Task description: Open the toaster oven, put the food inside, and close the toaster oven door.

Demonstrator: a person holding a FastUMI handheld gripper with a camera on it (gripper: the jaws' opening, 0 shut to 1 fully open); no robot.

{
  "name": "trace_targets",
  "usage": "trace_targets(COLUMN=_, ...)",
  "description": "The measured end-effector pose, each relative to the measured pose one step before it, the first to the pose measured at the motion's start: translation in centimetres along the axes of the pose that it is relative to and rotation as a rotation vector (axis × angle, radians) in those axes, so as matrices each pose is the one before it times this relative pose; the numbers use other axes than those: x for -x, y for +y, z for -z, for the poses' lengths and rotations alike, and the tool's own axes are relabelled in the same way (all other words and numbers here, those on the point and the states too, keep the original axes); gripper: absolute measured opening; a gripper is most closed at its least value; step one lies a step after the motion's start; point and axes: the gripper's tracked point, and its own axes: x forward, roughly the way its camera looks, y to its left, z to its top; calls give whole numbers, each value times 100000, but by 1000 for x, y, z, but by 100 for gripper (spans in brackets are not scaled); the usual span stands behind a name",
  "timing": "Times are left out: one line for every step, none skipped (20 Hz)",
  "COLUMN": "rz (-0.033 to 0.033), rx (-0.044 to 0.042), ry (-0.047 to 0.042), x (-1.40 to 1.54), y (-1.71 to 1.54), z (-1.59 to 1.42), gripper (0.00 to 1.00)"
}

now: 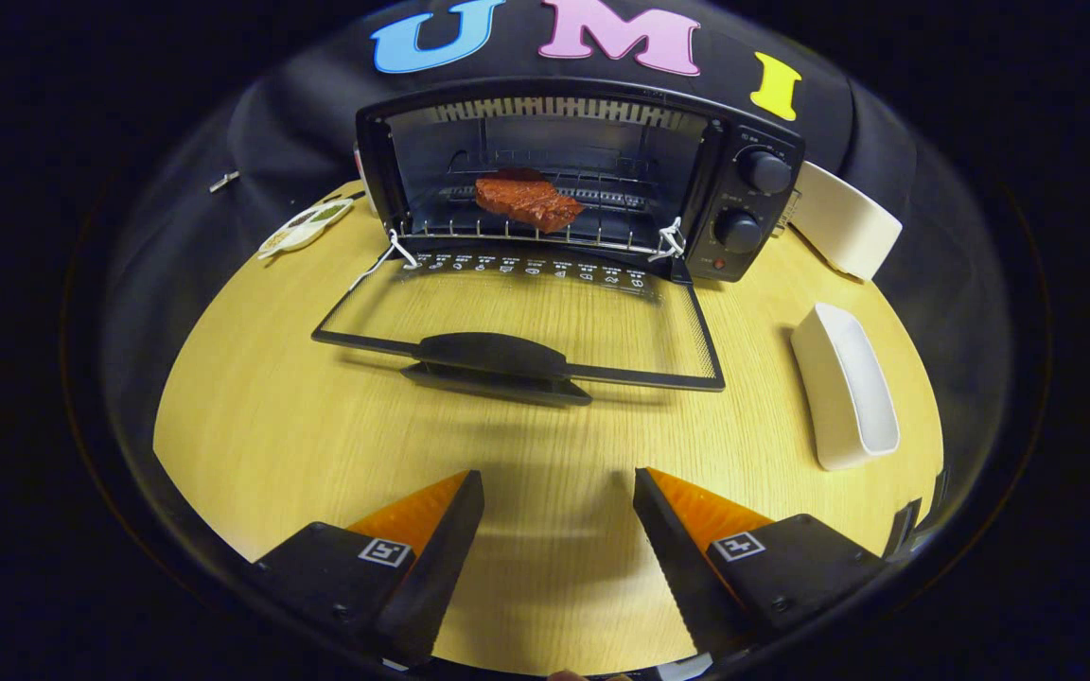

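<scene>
Gripper (559,497) fingers stand apart and empty over the table (252,435). Dead ahead at 12 o'clock the oven (748,128) door (517,326) lies folded flat, its handle (493,357) running crosswise nearest the jaws. Beyond it, the food (526,200) sits on the rack (621,238) inside. Door markings are too small to read.

Gripper view, low over table (271,426), facing open toaster oven (583,180), near

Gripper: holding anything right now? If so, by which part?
Nothing held. The gripper is open, fingers apart over bare table; the food already sits on the toaster oven rack.
</scene>
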Motion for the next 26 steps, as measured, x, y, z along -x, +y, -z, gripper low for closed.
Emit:
trace_targets(rz=-853, rx=408, ry=383, x=-185, y=-15, z=57, gripper=98)
trace_targets(rz=-942, rx=-1216, ry=-618, x=-143, y=165, z=-345, gripper=98)
trace_targets(rz=-438, rx=-985, ry=442, x=-299, y=-170, z=-113, gripper=98)
trace_targets(rz=-801, rx=-982, ry=-78, x=-217, y=-28, z=-213, gripper=98)
trace_targets(rz=-641, rx=-780, ry=-202, x=-101, y=83, z=-314, gripper=99)
trace_targets(rz=-1269, rx=-733, ry=-368, x=-134, y=137, z=-302, gripper=99)
trace_targets(rz=-1545, rx=-82, ry=-180, x=-108, y=226, z=-125, gripper=99)
trace_targets(rz=-510, rx=1014, ry=-447, x=-56, y=96, z=-207, gripper=99)
trace_targets(rz=-140, rx=1350, ry=-273, x=-107, y=-19, z=-173, gripper=99)
trace_targets(rz=186, rx=946, ry=-450, x=-164, y=-59, z=-240, gripper=99)
trace_targets(rz=-302, rx=1, ry=-79, x=-145, y=48, z=-113, gripper=99)
trace_targets(rz=-243, rx=-596, ry=-61, x=-172, y=21, z=-212, gripper=99)
trace_targets(rz=-337, rx=-626, ry=-165, x=-122, y=89, z=-299, gripper=99)
trace_targets(rz=-247, rx=-582, ry=-546, x=-119, y=45, z=-482, gripper=99)
trace_targets(rz=-113, rx=66, ry=-1104, x=-19, y=74, z=-550, gripper=99)
trace_targets(rz=-128, rx=597, ry=-1333, x=71, y=97, z=-728, gripper=99)
trace_targets(rz=445, rx=-120, ry=-237, x=-63, y=-68, z=-309, gripper=99)
trace_targets(rz=-1638, rx=-1362, ry=712, x=510, y=360, z=16, gripper=98)
trace_targets(rz=-609, rx=-1181, ry=-147, x=23, y=341, z=-264, gripper=99)
trace_targets(rz=-238, rx=-67, ry=-1479, x=375, y=72, z=-499, gripper=99)
trace_targets(rz=-251, rx=452, ry=-1424, x=581, y=42, z=-422, gripper=99)
trace_targets(rz=-402, rx=471, ry=-1773, x=608, y=194, z=-693, gripper=99)
trace_targets(rz=-422, rx=-204, ry=-2466, x=770, y=293, z=-963, gripper=99)
trace_targets(rz=-259, rx=-767, ry=-3140, x=698, y=106, z=-1449, gripper=98)
trace_targets(rz=394, rx=-1029, ry=-3104, x=549, y=-120, z=-1708, gripper=98)
trace_targets(rz=46, rx=-1371, ry=-2932, x=352, y=10, z=-1725, gripper=99)
